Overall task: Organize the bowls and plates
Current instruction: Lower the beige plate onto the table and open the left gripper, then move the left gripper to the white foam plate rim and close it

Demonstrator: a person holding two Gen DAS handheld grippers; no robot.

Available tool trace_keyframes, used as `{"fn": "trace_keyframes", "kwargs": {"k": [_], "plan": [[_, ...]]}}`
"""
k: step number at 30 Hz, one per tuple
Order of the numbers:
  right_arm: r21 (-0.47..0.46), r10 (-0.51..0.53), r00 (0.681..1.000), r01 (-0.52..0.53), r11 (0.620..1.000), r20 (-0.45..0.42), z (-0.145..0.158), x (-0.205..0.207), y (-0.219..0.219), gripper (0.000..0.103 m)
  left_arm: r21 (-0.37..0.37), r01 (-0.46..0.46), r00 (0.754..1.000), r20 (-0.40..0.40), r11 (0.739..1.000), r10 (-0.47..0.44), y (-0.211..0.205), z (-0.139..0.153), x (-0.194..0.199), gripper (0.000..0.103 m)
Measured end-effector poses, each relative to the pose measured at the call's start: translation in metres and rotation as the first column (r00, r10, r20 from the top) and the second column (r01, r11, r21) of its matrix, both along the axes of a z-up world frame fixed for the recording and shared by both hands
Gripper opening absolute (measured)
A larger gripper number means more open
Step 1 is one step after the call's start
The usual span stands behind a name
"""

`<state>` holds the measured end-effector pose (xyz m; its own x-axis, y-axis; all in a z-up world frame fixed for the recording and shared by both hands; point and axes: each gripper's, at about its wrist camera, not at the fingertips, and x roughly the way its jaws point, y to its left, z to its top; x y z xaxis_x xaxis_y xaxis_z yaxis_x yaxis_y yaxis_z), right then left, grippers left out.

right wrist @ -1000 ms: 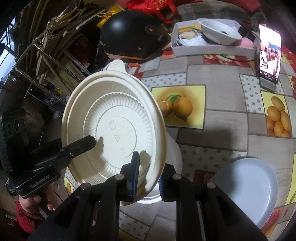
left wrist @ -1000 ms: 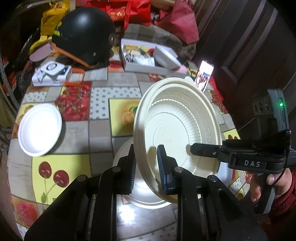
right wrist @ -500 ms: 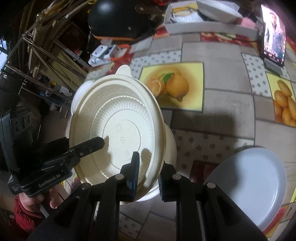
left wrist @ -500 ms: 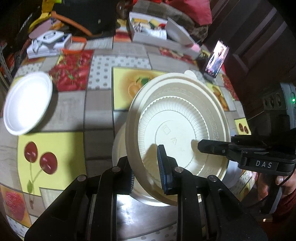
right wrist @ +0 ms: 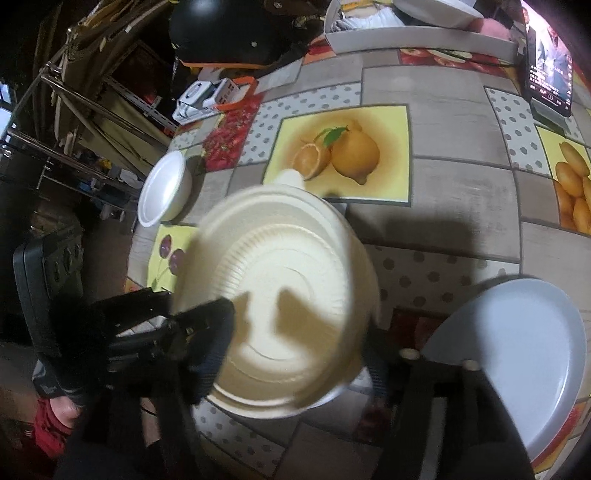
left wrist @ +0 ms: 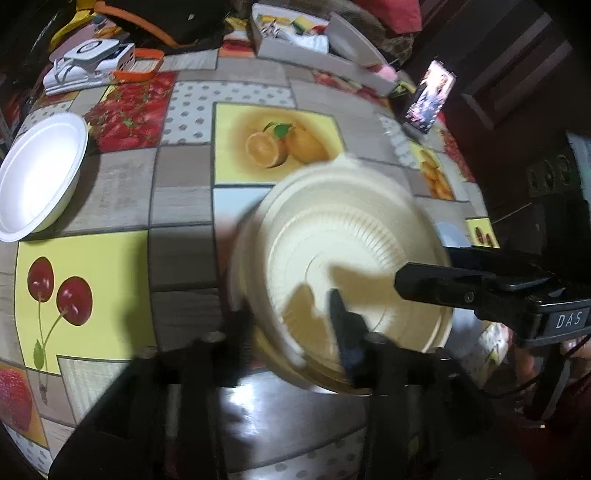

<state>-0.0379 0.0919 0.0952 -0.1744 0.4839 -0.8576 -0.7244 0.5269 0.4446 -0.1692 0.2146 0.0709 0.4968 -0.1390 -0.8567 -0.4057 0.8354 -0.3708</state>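
Your table (left wrist: 184, 199) is wearing that patchwork fruit cloth: cherries on yellow near your left, strawberries further back, a lemon and a halved orange dead centre, grey woodgrain and dotted squares between them. The cream plate (left wrist: 354, 258) sits blurred right in front of you, bottom up, resting on the white dish beneath it (the blur hides just how squarely it sits). Your left gripper (left wrist: 291, 325) has just been opening, and its jaws now stand apart either side of the plate's near rim, one finger over the plate and one outside it, no longer pinching. Your right gripper (right wrist: 306, 354) has just been opening too, its jaws spread wide with the plate's edge between them, unclamped. A white bowl (left wrist: 37, 177) stands well apart at the left edge of the table, and a pale blue-grey plate (right wrist: 517, 354) lies just beside your right gripper. At the far side: a black helmet (right wrist: 229, 33), a white gadget with an orange-trimmed piece (left wrist: 96, 62), an open white box of odds and ends (left wrist: 306, 40), and a lit phone (left wrist: 430, 96) propped upright. Dark wood panelling rises beyond the phone; a metal rack (right wrist: 74, 110) with brown bags stands off the table's left side.
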Motion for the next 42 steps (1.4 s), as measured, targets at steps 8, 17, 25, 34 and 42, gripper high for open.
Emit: {"fn": "trace_keyframes", "kwargs": {"k": [8, 17, 25, 34, 42], "plan": [[0.039, -0.037, 0.999, 0.036, 0.999, 0.032, 0.015, 0.006, -0.007, 0.083, 0.012, -0.059, 0.997, 0.045, 0.998, 0.059, 0.009, 0.015, -0.013, 0.086], [0.099, -0.071, 0.996, 0.066, 0.993, 0.052, 0.025, 0.004, -0.018, 0.084, 0.041, -0.177, 0.966, 0.199, 0.983, 0.165, 0.022, 0.04, -0.044, 0.103], [0.241, -0.04, 0.992, 0.01, 0.97, 0.119, 0.05, -0.014, -0.017, 0.103, 0.133, -0.325, 0.918, 0.282, 0.936, 0.279, 0.044, 0.072, -0.075, 0.103], [0.293, -0.035, 0.98, -0.024, 0.956, 0.195, 0.068, -0.024, -0.012, 0.103, 0.187, -0.415, 0.868, 0.375, 0.891, 0.325, 0.064, 0.107, -0.116, 0.103], [0.346, 0.03, 0.972, -0.111, 0.932, 0.231, 0.104, -0.044, 0.014, 0.103, 0.284, -0.473, 0.835, 0.446, 0.834, 0.322, 0.081, 0.155, -0.157, 0.103]]}}
